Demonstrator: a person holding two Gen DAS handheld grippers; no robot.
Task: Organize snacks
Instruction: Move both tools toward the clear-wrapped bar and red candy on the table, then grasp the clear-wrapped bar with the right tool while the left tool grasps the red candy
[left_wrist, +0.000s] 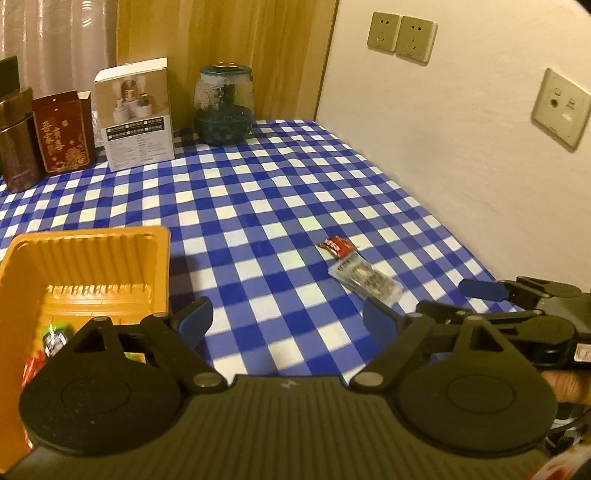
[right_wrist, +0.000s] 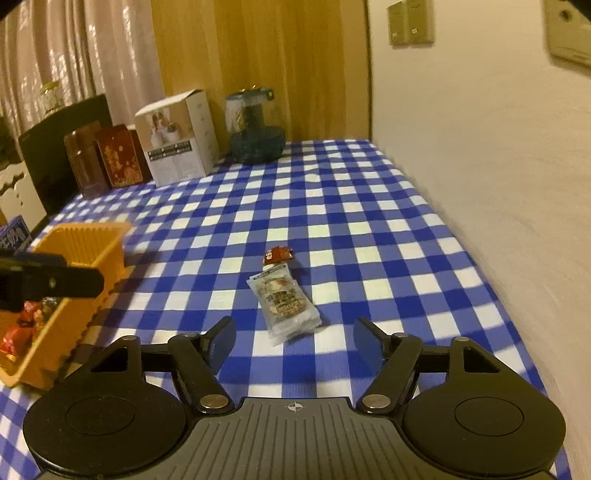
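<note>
A clear snack packet (right_wrist: 286, 301) lies flat on the blue checked cloth, with a small red candy (right_wrist: 277, 254) touching its far end. My right gripper (right_wrist: 295, 334) is open just above the cloth, the packet's near end between its fingertips, pads clear of it. An orange basket (left_wrist: 92, 258) with several bright snacks (left_wrist: 51, 339) in it stands at the left. My left gripper (left_wrist: 288, 317) is open and empty, low over the cloth beside the basket's right wall. In the left wrist view the packet (left_wrist: 365, 282) and candy (left_wrist: 337, 246) lie ahead to the right, near the right gripper (left_wrist: 448, 297).
Along the table's back edge stand a brown tin (left_wrist: 18, 155), a red box (left_wrist: 64, 136), a white carton (left_wrist: 136, 114) and a dark glass jar (left_wrist: 223, 105). A cream wall (right_wrist: 498, 184) with sockets (left_wrist: 400, 37) runs along the right edge.
</note>
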